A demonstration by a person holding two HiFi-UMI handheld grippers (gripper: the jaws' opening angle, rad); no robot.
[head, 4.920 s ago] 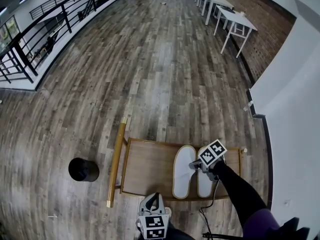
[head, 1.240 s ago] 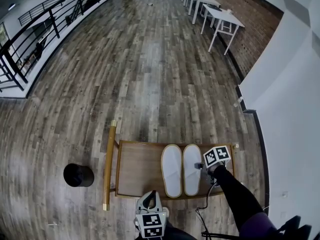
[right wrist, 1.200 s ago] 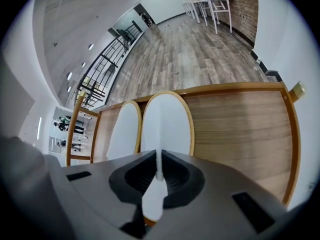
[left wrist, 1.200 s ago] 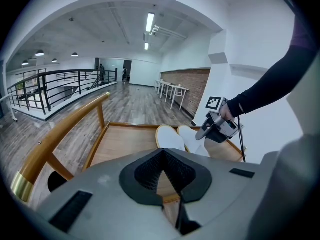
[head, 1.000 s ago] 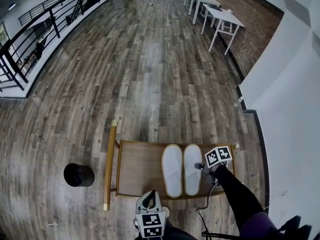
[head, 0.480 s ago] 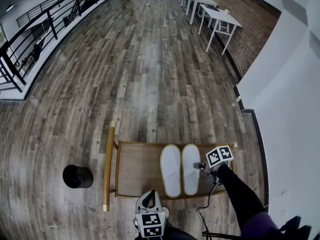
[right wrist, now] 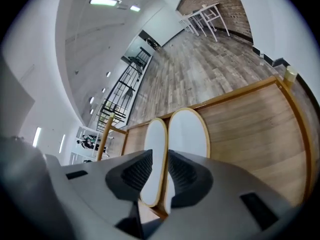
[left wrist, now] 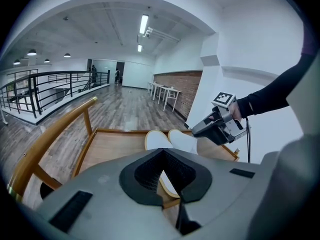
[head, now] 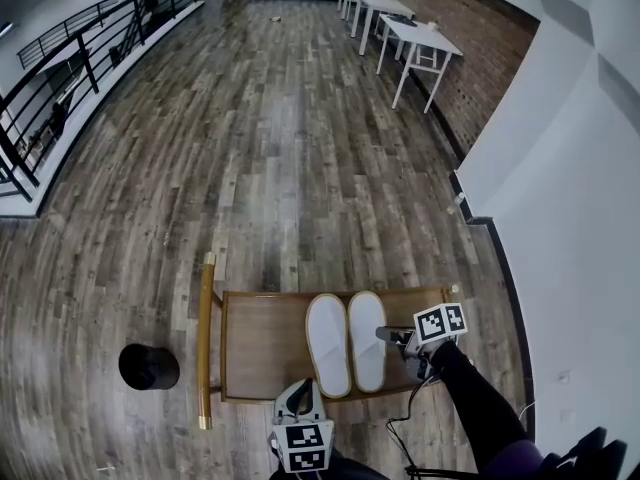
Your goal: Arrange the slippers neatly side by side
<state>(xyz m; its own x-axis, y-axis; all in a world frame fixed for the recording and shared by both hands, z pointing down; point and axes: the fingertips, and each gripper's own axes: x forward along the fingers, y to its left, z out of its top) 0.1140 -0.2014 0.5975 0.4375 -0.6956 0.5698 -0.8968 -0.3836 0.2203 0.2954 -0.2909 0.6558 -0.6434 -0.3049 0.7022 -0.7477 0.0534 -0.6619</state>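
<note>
The two slippers (head: 328, 346) lie side by side, touching, right of centre on the bench (head: 262, 343), reaching nearly from its far rim to its near rim, with wide bare wood on their left. The right gripper (head: 386, 335) hangs just right of them, its fingers just opened partway and empty. The left gripper (head: 303, 396) is by the near edge, its fingers closed on nothing

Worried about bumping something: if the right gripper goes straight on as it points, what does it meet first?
Probably the white slippers, about where their inner edges meet; depth is uncertain.
</note>
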